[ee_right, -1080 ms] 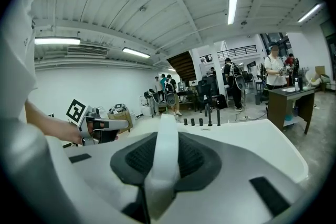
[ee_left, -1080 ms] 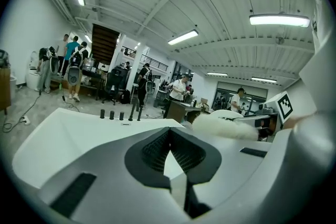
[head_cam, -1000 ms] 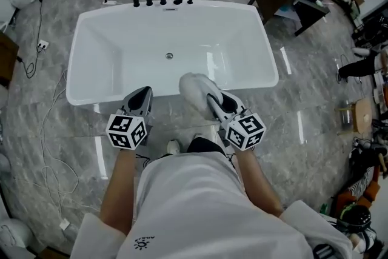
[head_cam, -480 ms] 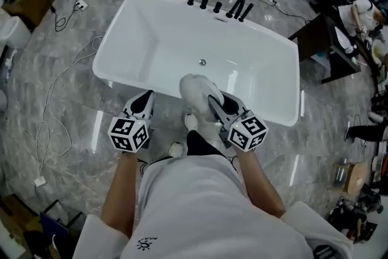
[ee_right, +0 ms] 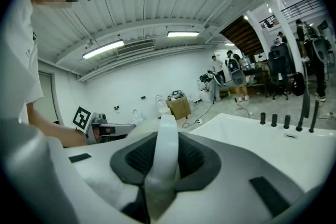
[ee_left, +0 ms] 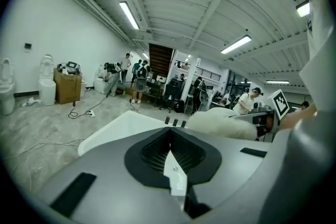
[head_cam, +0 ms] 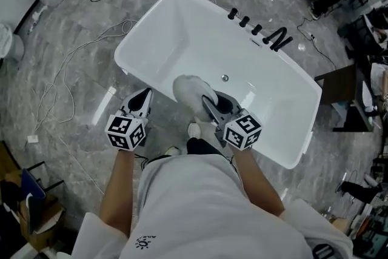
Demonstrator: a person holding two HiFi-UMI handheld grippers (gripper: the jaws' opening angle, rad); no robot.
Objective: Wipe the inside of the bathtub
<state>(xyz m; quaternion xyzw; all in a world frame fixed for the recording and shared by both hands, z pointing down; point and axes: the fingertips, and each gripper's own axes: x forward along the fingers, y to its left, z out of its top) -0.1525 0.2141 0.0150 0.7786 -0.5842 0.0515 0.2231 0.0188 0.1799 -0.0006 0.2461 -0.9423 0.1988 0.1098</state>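
Bathtub (head_cam: 182, 39) white, on grey marble floor (head_cam: 79, 148).

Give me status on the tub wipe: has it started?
Done: the right gripper is shut on the white fluffy cloth. In hand: the cloth is held up over the near rim of the bathtub, not down on its inside surfaces. Left: the whole wipe of the inside, by the look of it. The left gripper is shut and empty, out over the floor.
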